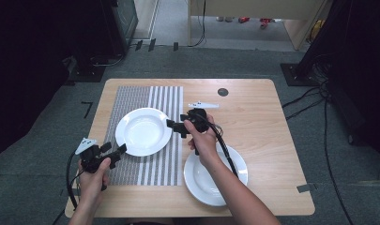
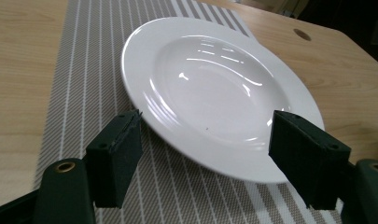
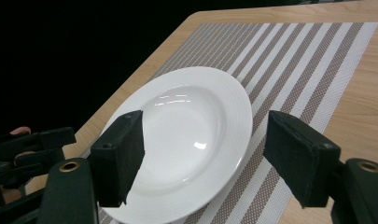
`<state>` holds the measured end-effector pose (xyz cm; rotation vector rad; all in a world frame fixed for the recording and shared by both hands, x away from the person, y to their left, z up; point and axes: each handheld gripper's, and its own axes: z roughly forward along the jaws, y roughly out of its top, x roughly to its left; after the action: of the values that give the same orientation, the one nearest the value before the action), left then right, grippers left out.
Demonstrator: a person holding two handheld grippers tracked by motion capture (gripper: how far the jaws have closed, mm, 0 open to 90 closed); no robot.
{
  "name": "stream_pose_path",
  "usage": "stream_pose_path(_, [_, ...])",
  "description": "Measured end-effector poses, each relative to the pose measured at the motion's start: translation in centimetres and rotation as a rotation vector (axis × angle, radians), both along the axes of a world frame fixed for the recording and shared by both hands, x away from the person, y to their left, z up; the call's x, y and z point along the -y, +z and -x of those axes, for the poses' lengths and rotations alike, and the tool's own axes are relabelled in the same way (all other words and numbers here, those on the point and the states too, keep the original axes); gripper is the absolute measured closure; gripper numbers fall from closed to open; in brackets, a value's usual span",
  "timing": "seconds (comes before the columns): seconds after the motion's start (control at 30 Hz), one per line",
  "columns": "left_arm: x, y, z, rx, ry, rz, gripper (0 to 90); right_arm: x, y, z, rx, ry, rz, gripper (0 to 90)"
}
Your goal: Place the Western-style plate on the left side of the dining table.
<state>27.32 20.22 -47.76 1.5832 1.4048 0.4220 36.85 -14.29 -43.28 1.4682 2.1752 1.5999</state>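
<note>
High view | left gripper (image 1: 113, 152) agape at plate (image 1: 143, 131) rim (mat (image 1: 145, 168) beneath)

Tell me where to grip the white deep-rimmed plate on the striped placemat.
Grip the white deep-rimmed plate by its broad flat rim, from opposite sides: left gripper at the near-left edge, right gripper at the right edge. The rim overhangs the striped placemat, and both grippers are open.
</note>
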Motion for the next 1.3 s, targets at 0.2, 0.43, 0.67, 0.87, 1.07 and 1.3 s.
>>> stream_pose_path(0.2, [0.3, -1.0, 2.5, 0.029, -0.034, -0.138, 24.2, 1.6, 0.4, 1.4, 0.014, 0.017, -0.009, 28.7])
stream_pose_path(0.43, [0.3, -2.4, 3.5, -0.004, -0.011, -0.235, 24.0, 3.9, -0.2, 2.5, -0.009, -0.008, -0.049, 28.6])
stream_pose_path(0.67, [0.7, -4.0, 3.3, -0.073, -0.007, -0.301, 24.1, 5.5, -0.6, 3.2, -0.023, -0.029, -0.092, 28.7])
stream_pose_path(0.87, [1.2, -4.0, 3.3, -0.077, -0.014, -0.351, 22.5, 6.8, -1.4, 3.6, -0.037, -0.050, -0.125, 29.1])
stream_pose_path(1.07, [1.1, -4.0, 3.3, -0.078, -0.017, -0.341, 22.4, 8.3, -2.2, 4.2, -0.066, -0.079, -0.170, 29.5])
stream_pose_path(1.3, [0.9, -4.0, 3.3, -0.079, -0.017, -0.321, 22.4, 10.1, -2.5, 5.0, -0.078, -0.111, -0.218, 30.2])
